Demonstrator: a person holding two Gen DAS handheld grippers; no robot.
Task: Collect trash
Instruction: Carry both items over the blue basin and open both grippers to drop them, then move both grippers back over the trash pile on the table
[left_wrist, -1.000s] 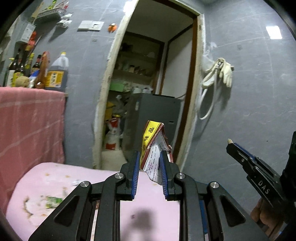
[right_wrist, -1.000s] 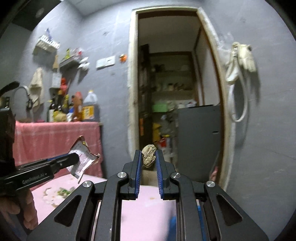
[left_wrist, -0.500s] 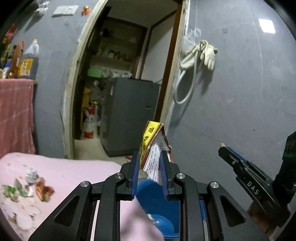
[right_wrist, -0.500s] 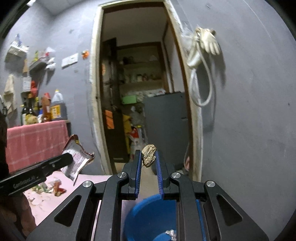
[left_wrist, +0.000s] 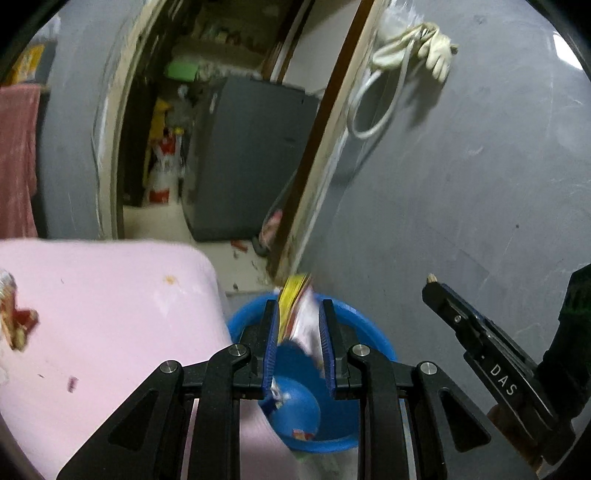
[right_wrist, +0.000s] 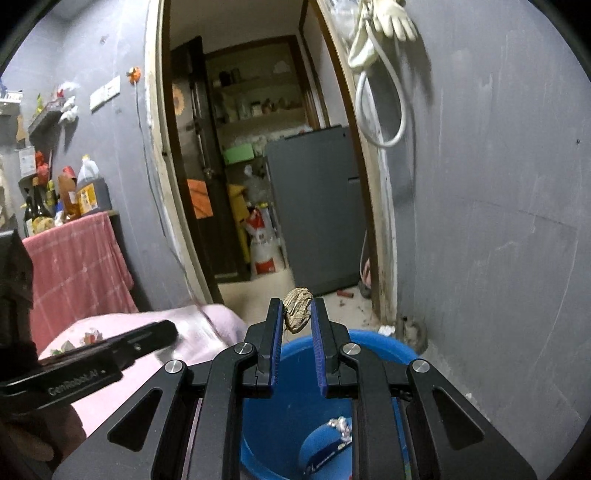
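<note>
My left gripper (left_wrist: 297, 314) is shut on a torn yellow, red and white snack wrapper (left_wrist: 299, 314), held over a blue plastic bucket (left_wrist: 369, 332) on the floor. My right gripper (right_wrist: 293, 312) is shut on a crumpled brownish wad of trash (right_wrist: 297, 308), above the same bucket (right_wrist: 384, 347). Some scraps lie inside the bucket (right_wrist: 340, 424). The right gripper shows at the right of the left wrist view (left_wrist: 430, 286), and the left gripper's body shows at the left of the right wrist view (right_wrist: 110, 354).
A pink-covered table (left_wrist: 92, 314) stands left of the bucket, with bits of trash (left_wrist: 18, 325) on it. Behind are a grey wall (right_wrist: 498, 221), an open doorway with a grey cabinet (right_wrist: 314, 214), and a pink cloth under bottles (right_wrist: 74, 251).
Both grippers have swung right and tilted down, from over the pink table to above the blue bucket, each still holding its trash.
</note>
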